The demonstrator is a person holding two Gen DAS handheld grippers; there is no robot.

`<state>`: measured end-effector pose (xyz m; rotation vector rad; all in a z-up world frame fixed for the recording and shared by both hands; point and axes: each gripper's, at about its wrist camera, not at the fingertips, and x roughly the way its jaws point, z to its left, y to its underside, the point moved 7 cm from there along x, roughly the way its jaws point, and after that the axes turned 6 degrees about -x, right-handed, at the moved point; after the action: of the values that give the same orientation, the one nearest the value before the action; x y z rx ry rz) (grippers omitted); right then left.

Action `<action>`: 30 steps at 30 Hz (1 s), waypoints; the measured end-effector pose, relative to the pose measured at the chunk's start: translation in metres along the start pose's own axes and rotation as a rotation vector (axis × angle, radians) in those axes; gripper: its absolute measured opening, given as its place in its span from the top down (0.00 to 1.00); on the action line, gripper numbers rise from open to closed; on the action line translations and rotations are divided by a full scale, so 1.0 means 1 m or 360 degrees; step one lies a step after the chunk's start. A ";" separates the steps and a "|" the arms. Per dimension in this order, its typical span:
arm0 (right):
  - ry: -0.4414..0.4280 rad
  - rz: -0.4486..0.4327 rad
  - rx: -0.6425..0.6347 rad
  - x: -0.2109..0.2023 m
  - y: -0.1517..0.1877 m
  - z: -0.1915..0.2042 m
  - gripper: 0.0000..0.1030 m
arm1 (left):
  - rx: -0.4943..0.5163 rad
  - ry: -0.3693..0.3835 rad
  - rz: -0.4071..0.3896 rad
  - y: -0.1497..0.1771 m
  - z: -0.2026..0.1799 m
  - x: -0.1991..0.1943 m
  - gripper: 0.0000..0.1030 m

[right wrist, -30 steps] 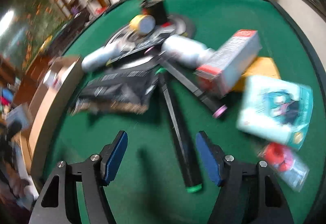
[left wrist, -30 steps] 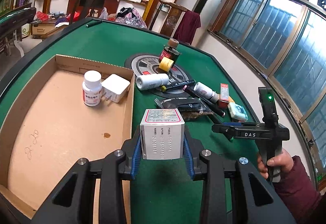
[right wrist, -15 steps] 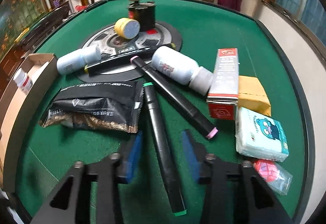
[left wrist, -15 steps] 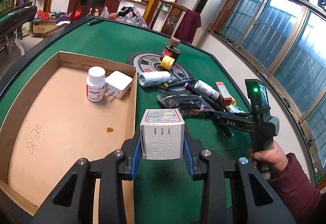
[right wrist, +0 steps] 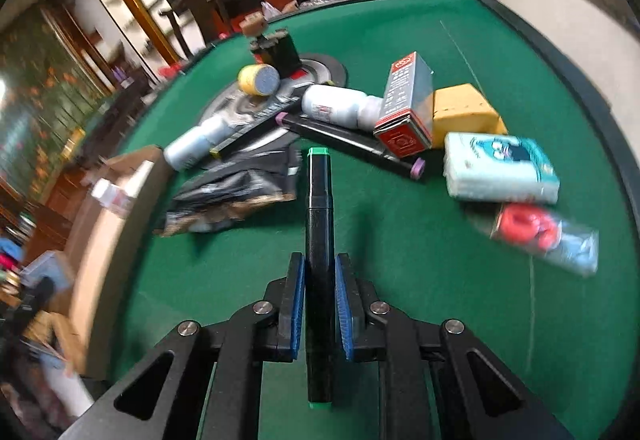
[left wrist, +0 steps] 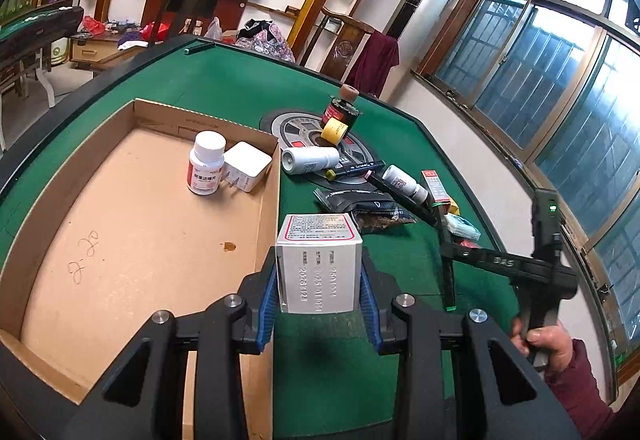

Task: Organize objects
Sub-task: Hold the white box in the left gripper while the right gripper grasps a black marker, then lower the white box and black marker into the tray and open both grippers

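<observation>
Gripping silver-white box [left wrist: 320, 264] | left gripper [left wrist: 319, 280] | right gripper [right wrist: 320, 304]: green-capped black marker [right wrist: 319, 224]

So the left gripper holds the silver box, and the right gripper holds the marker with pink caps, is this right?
Not quite. The right gripper is shut on the black marker with green caps, as the right wrist view shows; the marker with pink caps lies on the table. The left gripper does hold the silver box.
</observation>
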<state>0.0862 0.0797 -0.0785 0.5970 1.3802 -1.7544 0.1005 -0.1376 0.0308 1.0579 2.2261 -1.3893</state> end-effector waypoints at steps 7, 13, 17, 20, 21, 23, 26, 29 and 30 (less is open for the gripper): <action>-0.0101 -0.0148 -0.0061 -0.033 -0.011 0.039 0.84 | -0.0021 -0.0047 -0.0092 -0.006 0.013 -0.020 0.67; -0.0214 -0.0213 -0.0187 -0.048 -0.024 0.090 0.84 | -0.0035 -0.0139 -0.0186 -0.022 0.038 -0.039 0.67; -0.0317 -0.0194 -0.0243 -0.042 -0.031 0.125 0.84 | 0.0015 -0.0260 -0.0272 -0.040 0.058 -0.051 0.67; -0.0403 -0.0167 -0.0267 -0.030 -0.038 0.155 0.84 | 0.0054 -0.0325 -0.0302 -0.055 0.070 -0.054 0.67; -0.0428 -0.0157 -0.0272 -0.025 -0.038 0.162 0.84 | 0.0069 -0.0344 -0.0308 -0.061 0.074 -0.054 0.67; -0.0476 -0.0135 -0.0277 -0.015 -0.039 0.178 0.84 | 0.0094 -0.0376 -0.0309 -0.070 0.081 -0.052 0.67; -0.0555 -0.0083 -0.0293 0.005 -0.042 0.205 0.84 | 0.0124 -0.0405 -0.0277 -0.084 0.094 -0.041 0.67; -0.0610 -0.0016 -0.0317 0.030 -0.041 0.233 0.83 | 0.0138 -0.0434 -0.0229 -0.092 0.104 -0.025 0.67; -0.0625 0.0006 -0.0320 0.039 -0.041 0.240 0.83 | 0.0135 -0.0439 -0.0211 -0.093 0.107 -0.020 0.67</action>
<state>0.0583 -0.1573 -0.0153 0.1342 1.2522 -1.5999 0.0346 -0.2635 0.0507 0.7031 2.0823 -1.5908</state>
